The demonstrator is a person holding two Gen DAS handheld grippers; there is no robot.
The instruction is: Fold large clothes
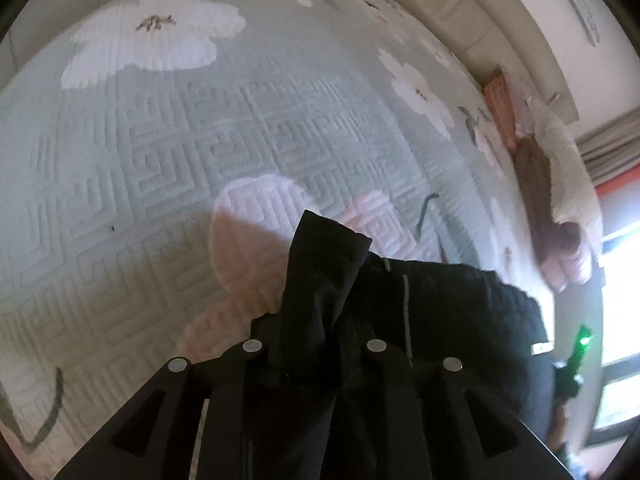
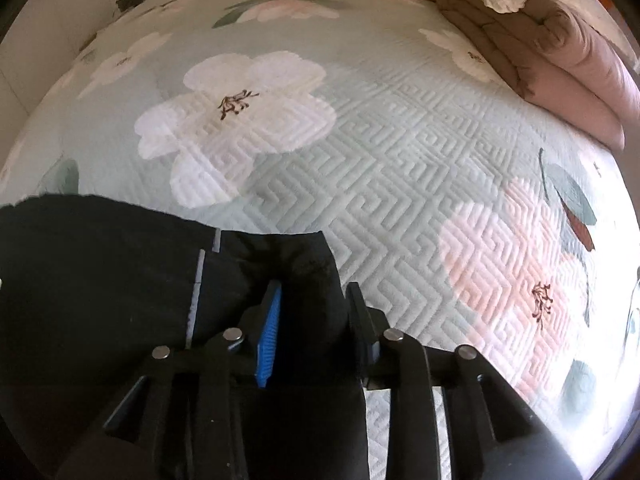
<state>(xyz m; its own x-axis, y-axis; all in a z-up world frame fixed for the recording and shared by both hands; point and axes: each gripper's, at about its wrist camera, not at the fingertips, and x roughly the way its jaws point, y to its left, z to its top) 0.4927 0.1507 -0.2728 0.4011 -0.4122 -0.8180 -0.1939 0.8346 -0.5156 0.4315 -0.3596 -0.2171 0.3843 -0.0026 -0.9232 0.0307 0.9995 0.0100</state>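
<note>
The left gripper (image 1: 316, 344) pinches a bunched fold of the black trousers (image 1: 440, 312) between nearly closed jaws. The right gripper (image 2: 312, 312), its jaws a little wider, clamps another bunch of the trousers (image 2: 100, 264). The garment spreads between them over the bed's flowered quilt (image 2: 380, 152), with folded blankets (image 2: 560, 64) well beyond.

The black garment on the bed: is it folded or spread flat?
Neither: bunched. The black garment is gathered in creases between each claw's fingers, left claw and right claw, above the quilted bedspread. Most is hidden.
</note>
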